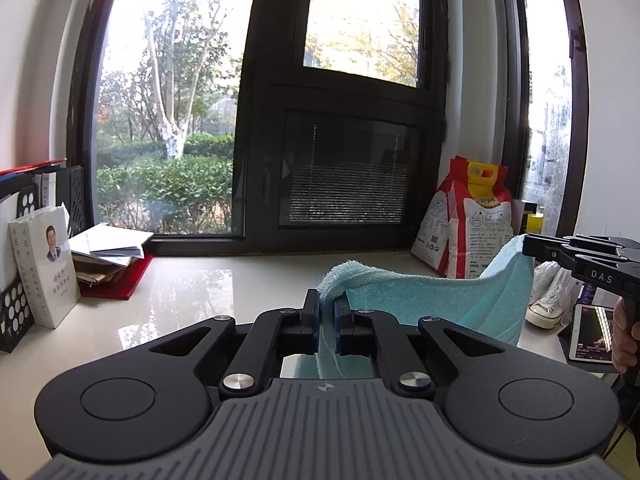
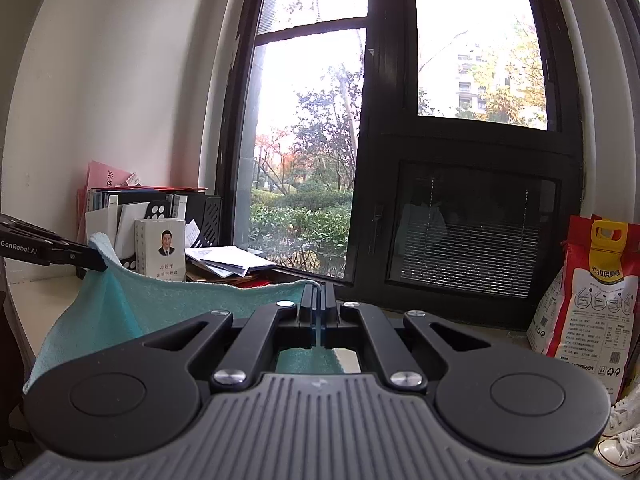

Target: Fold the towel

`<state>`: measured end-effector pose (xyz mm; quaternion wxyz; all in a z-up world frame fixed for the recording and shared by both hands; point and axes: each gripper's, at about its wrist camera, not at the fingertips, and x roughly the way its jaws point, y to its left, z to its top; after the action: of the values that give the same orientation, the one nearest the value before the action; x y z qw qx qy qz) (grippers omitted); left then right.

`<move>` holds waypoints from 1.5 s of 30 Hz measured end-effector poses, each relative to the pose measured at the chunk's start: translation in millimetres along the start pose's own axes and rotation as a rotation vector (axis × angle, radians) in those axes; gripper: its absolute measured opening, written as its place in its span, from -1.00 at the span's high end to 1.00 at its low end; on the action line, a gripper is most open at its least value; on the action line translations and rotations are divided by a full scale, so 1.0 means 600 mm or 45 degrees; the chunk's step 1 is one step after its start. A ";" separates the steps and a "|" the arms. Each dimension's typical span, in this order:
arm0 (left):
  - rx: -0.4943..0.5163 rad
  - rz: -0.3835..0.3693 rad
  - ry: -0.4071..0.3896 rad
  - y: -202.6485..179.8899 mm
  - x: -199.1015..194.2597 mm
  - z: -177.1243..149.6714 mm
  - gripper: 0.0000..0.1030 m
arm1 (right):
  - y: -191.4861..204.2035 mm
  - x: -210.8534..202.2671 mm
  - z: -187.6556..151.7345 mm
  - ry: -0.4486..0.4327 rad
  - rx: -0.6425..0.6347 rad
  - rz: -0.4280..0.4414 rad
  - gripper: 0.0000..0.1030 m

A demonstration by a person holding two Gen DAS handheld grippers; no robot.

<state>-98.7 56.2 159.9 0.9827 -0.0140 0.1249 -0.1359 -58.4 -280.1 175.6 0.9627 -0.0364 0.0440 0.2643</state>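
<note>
Left wrist view: towel [image 1: 440, 300], teal terry, hangs off the desk [image 1: 192, 292], stretched between the two grippers. Left gripper [image 1: 327, 314] is nearly closed, pinching a bunched corner between its blue pads; cloth falls behind and below the jaws. Right gripper [image 1: 530, 246] enters from the right edge, clamped on the other top corner; part of a hand [image 1: 624, 336] shows on its grip.

Right wrist view: right gripper [image 2: 319, 302] is closed down to a thin slit with the towel [image 2: 160, 308] edge pinched in it. Left gripper [image 2: 98, 260] comes in from the left edge, closed on the far corner. The top hem sags slightly between them.

Containers: black file rack [image 2: 160, 210] at the desk's left end holds upright folders and papers, red sheets on top. A white book [image 1: 44, 268] stands just in front of it. Beside it, loose papers [image 1: 108, 246] lie stacked on a red folder [image 1: 120, 284].

Right end: a red-and-white bag [image 1: 468, 224] stands by the window [image 1: 168, 120], sealed, contents not visible. White sneakers [image 1: 548, 300] and a lit tablet [image 1: 592, 332] sit beyond the towel.
</note>
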 end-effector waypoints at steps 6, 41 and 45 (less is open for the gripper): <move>0.010 -0.053 -0.015 -0.011 -0.026 0.010 0.85 | 0.006 -0.034 0.007 -0.030 -0.013 -0.004 0.96; -0.052 -0.125 0.232 0.038 0.124 -0.018 0.85 | -0.030 0.082 -0.052 0.148 0.046 -0.076 0.96; -0.077 -0.097 0.272 0.055 0.170 -0.029 0.85 | -0.039 0.127 -0.075 0.205 0.068 -0.079 0.96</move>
<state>0.5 60.6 116.2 0.9571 -0.0338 0.2322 -0.1700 15.5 -265.8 124.1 0.9645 -0.0334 0.1270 0.2291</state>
